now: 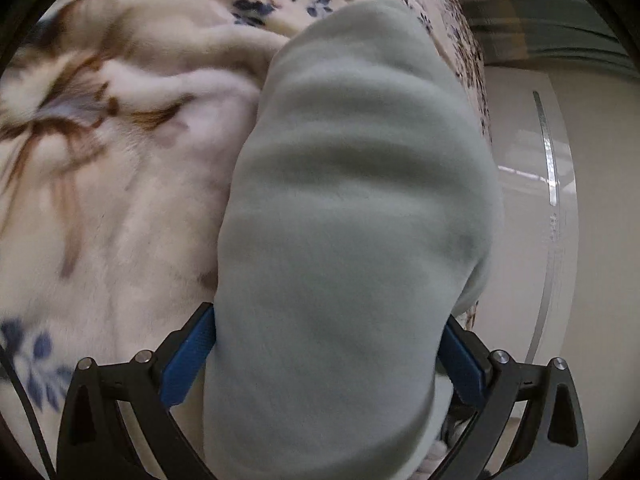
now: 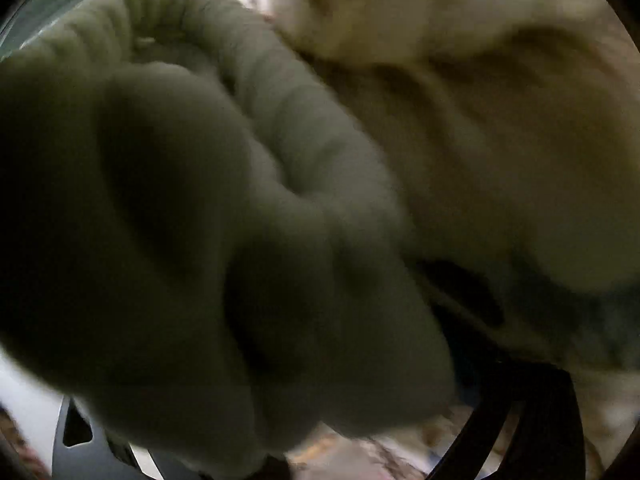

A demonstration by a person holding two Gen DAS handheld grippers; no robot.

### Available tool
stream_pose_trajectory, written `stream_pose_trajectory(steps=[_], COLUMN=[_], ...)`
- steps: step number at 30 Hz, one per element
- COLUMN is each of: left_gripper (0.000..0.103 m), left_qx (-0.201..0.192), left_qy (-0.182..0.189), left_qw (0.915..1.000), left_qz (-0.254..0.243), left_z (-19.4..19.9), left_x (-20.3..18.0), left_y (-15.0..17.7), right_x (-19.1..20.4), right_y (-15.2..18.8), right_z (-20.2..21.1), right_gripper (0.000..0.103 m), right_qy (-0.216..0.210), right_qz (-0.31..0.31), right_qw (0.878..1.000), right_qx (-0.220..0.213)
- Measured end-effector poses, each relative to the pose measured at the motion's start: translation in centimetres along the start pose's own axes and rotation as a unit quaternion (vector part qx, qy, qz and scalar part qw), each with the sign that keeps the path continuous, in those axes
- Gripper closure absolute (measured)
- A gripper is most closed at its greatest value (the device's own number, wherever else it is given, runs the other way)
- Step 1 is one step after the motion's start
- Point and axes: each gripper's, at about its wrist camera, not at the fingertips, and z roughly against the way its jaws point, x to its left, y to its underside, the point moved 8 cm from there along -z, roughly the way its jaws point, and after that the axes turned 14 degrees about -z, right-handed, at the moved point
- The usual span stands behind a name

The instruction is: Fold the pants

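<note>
Your left gripper [image 1: 326, 356]: blue fingers [image 1: 190, 360] clamped on fat bundle of pale green pants [image 1: 352, 208]. Bundle sticks out ahead, over flowery blanket [image 1: 120, 168] on bed, near bed edge. Your right gripper [image 2: 304, 432]: fingers spread wide, pants [image 2: 192, 208] bunched between them, picture blurry, no squeeze seen. Pants look folded thick already. Left to do, my guess: lay bundle flat on blanket, let go, pat it neat.
</note>
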Motion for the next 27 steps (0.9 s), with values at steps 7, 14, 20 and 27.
stream_pose_trajectory(steps=[7,14,20,27], left_gripper=[0.000,0.004,0.004,0.003], left_qx=[0.026,0.004,-0.001,-0.016], left_qy=[0.056,0.039,0.038,0.054], left_qw=[0.9980,0.9957,0.9910,0.9860], left_qz=[-0.017,-0.084,-0.128,-0.157], left_z=[-2.7,-0.7,-0.1,1.6], left_x=[-0.1,-4.6,-8.5,-13.4], left_y=[-1.5,-2.5,-3.5,-5.8], right_x=[0.0,2.3,5.0,10.0], right_y=[-2.0,0.6,3.2,5.8], right_z=[-2.0,-2.0,-2.3,-1.4], right_gripper=[0.000,0.026,0.031,0.034], right_qy=[-0.011,-0.005,-0.009,-0.030], right_qz=[-0.014,0.049,0.092,0.145], right_qw=[1.000,0.998,0.995,0.986], right_qx=[-0.002,-0.032,-0.047,-0.073])
